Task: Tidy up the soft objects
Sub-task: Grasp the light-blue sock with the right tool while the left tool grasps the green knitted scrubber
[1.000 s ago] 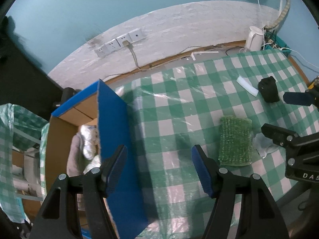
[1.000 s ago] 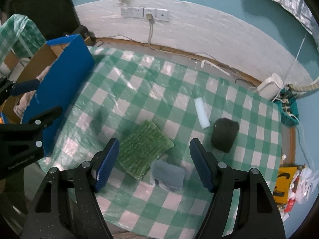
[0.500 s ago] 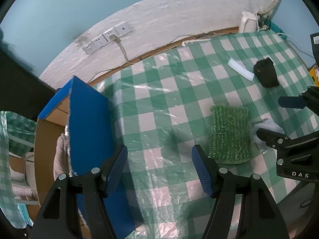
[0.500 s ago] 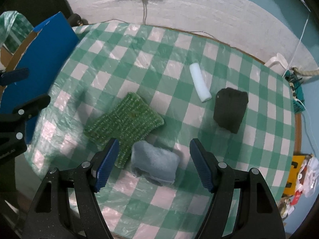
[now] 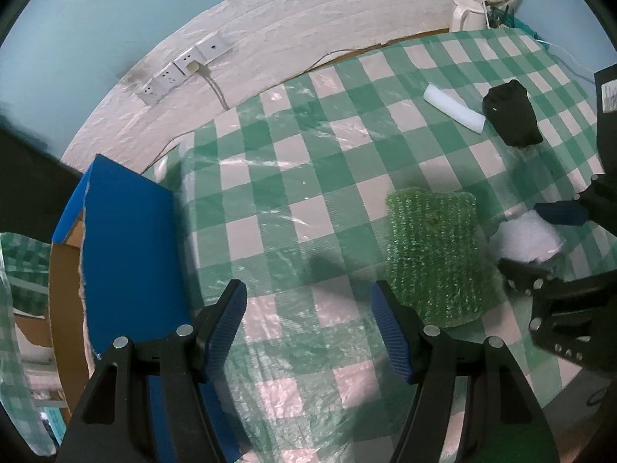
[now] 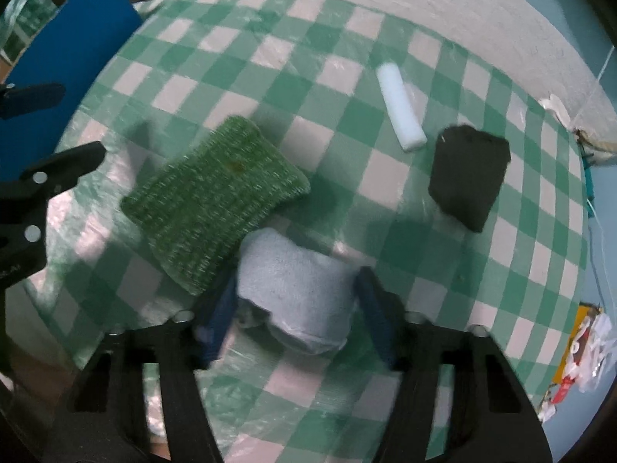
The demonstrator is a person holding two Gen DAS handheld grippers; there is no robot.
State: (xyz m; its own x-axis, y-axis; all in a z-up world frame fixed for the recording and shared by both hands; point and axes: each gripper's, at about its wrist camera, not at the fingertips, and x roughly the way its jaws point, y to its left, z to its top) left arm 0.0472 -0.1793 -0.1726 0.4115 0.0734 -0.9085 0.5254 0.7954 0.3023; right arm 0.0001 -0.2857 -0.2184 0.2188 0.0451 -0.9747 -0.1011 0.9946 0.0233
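A pale blue folded towel (image 6: 297, 281) lies on the checked table between the jaws of my right gripper (image 6: 295, 308), which is open around it; it also shows in the left wrist view (image 5: 528, 239). A green knitted pad (image 6: 216, 200) lies just left of it and shows in the left wrist view (image 5: 435, 258). A white foam roll (image 6: 401, 108) and a black sponge block (image 6: 468, 175) lie farther back. My left gripper (image 5: 308, 324) is open and empty above the table's left part.
A cardboard box with a blue flap (image 5: 127, 262) stands at the table's left edge. A white kettle (image 5: 466, 13) stands at the far corner. A power strip (image 5: 185, 67) is on the wall. Packets (image 6: 582, 339) lie off the right edge.
My right gripper has dropped down and forward so the blue towel now sits between its jaws. My left gripper has drifted right, away from the box.
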